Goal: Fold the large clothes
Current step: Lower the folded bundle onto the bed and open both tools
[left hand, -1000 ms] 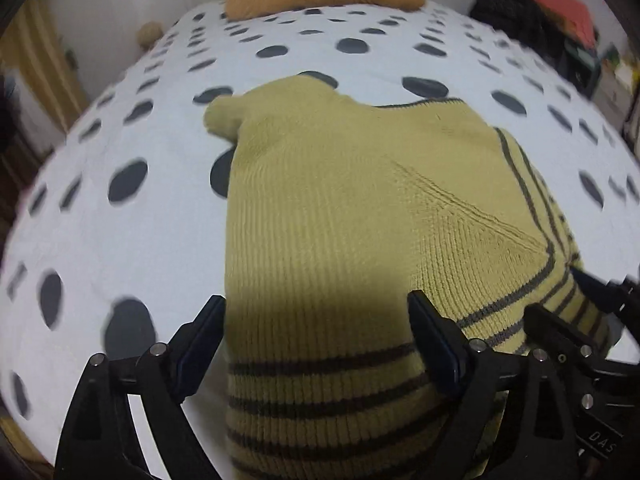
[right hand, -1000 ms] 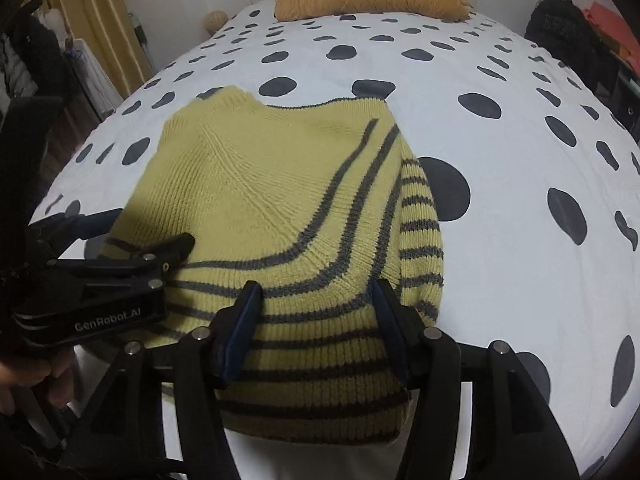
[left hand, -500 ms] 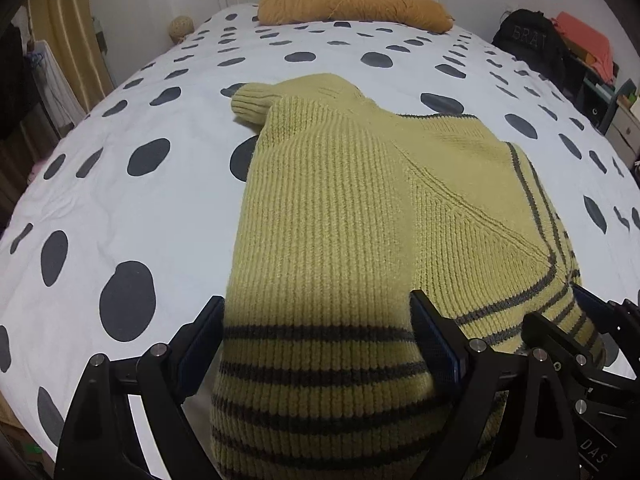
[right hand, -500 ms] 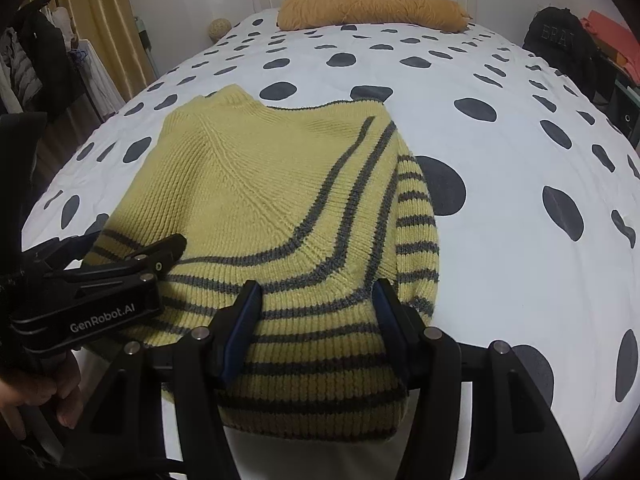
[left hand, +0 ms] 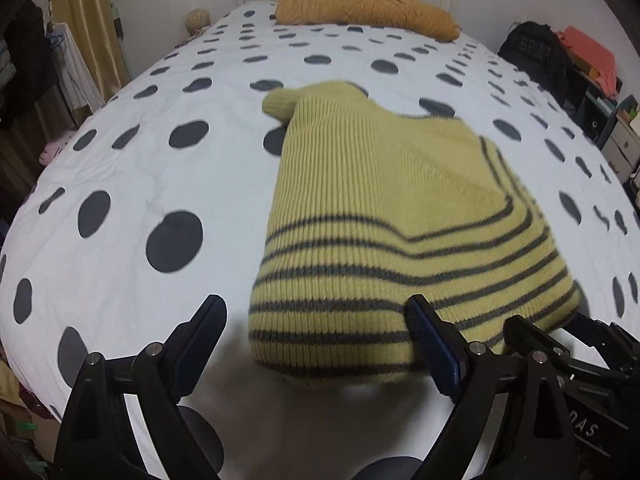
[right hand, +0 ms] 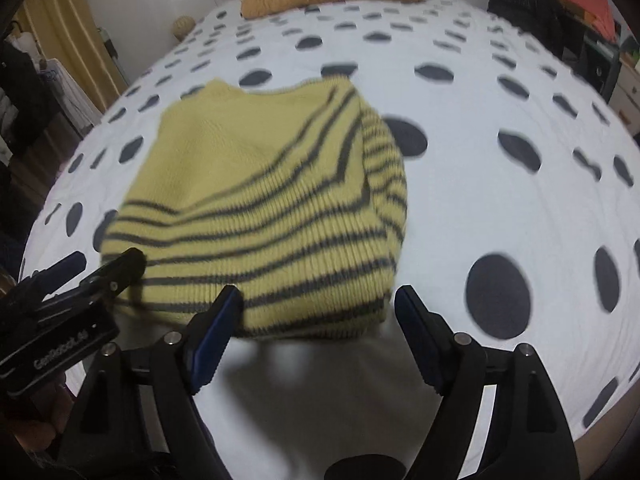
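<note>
Nearest the lens, the left gripper (left hand: pixel 316 340) is seen with its jaws standing wide apart; nothing is pinched, and the striped hem lies just ahead of them. The right gripper (right hand: pixel 318 312) is likewise spread, its jaws having just been opening, and no cloth is caught between the pads: the hem edge sits just beyond the tips. Each gripper is also glimpsed at the side of the other's view.

Just past the fingertips the sweater (left hand: pixel 392 220) is laid on the bed (left hand: pixel 140 168), already folded into a compact bundle, with its dark-striped hem toward the cameras and a plain yellow-green part farther off. A rounded cuff or corner is seen poking out at the far left of the bundle.

The knit is judged to be thick, soft and floppy, moderately heavy for a garment, and not slippery on the cotton cover. It would sag if lifted by one point, so hold is best taken at the two near hem corners, through all the layers, one gripper to each. A shallow pinch would probably catch only the top layer.

Farther away the spotted cover runs up to an orange pillow (left hand: pixel 364 8) at the headboard.
</note>
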### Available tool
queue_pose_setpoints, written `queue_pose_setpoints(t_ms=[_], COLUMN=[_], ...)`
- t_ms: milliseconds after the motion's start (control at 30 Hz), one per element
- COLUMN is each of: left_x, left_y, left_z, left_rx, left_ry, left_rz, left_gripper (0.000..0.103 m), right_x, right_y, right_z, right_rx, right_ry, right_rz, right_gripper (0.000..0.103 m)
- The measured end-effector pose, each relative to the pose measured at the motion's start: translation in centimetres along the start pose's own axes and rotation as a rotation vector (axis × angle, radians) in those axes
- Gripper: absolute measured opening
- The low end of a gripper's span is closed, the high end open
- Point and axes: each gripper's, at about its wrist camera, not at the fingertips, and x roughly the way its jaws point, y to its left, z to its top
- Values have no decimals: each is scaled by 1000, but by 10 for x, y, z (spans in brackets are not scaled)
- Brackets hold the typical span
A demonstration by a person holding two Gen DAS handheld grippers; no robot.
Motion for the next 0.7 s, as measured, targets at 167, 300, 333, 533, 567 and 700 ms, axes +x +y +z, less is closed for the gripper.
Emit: queue_pose_setpoints(t_ms=[167, 300, 333, 533, 567, 700], left_x=[10, -15, -20, -41, -41, -46], left_y=[20, 42, 44, 36, 37, 49], left_z=[-11, -21, -23, -30, -30, -26], left_rx=[-57, -116, -126, -95, -94, -133], left_ry=[28, 16, 21, 27, 30, -2], left_rz=[-54, -42, -41, 11, 25, 15], left_gripper=[101, 101, 99, 100, 100, 100], right_x=[23, -6, -13, -21, -19, -32], right_y=[-18, -18, -17, -5, -2, 4], right_z=[-10, -19, -21, -24, -24, -24], right_rx=[74, 71, 72, 140, 126, 119], right_ry=[33, -24, -31, 79, 98, 43], right_rz=[72, 50, 30, -75, -63, 35], right_gripper=[85, 85, 85, 86, 86, 86])
